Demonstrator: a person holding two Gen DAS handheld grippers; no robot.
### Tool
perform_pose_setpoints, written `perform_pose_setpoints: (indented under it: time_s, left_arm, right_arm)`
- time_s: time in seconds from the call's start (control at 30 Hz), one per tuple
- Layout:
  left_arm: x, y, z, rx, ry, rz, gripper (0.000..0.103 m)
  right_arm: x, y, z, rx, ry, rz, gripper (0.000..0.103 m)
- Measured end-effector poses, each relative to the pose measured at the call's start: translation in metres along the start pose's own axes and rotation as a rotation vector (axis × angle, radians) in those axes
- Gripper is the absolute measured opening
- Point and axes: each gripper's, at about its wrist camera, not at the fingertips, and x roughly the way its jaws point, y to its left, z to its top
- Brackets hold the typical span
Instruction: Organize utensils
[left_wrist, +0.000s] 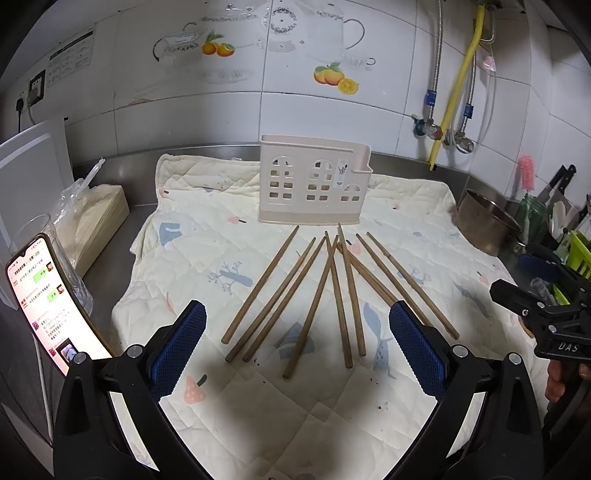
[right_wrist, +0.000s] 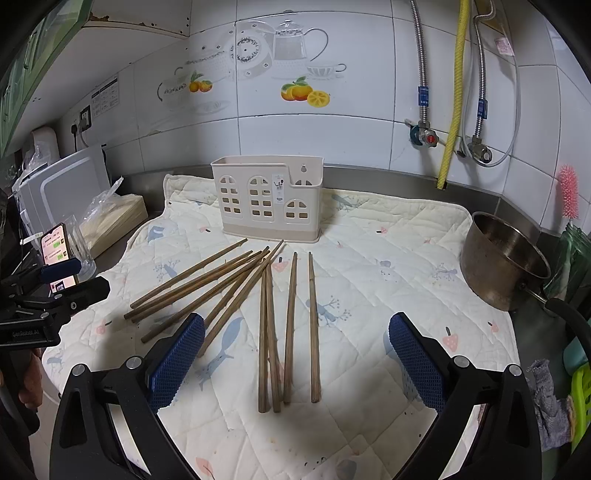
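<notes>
Several brown wooden chopsticks (left_wrist: 314, 295) lie fanned out on a cream quilted cloth (left_wrist: 258, 406); they also show in the right wrist view (right_wrist: 266, 325). A beige plastic utensil holder (left_wrist: 314, 181) with window cut-outs stands upright behind them, also in the right wrist view (right_wrist: 269, 199), and looks empty. My left gripper (left_wrist: 297, 343) is open and empty, hovering over the near ends of the chopsticks. My right gripper (right_wrist: 295, 354) is open and empty above the right-hand chopsticks. The right gripper also shows at the right edge of the left wrist view (left_wrist: 539, 306).
A metal pot (right_wrist: 502, 258) stands at the cloth's right edge. A lit phone (left_wrist: 44, 295) leans on a glass at the left, with a bagged stack of paper (left_wrist: 96, 221) behind. Pipes and valves run down the tiled wall (right_wrist: 443, 140). A knife rack and pink brush (left_wrist: 526, 173) are at the far right.
</notes>
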Motion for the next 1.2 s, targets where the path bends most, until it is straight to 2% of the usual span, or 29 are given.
perform_pose_setpoints:
  time_s: [1.2]
  left_arm:
    - [0.0033, 0.0056, 0.0019, -0.007, -0.003, 0.011, 0.098]
  right_arm:
    - [0.0063, -0.0013, -0.0016, 0.005, 0.001, 0.001, 0.097]
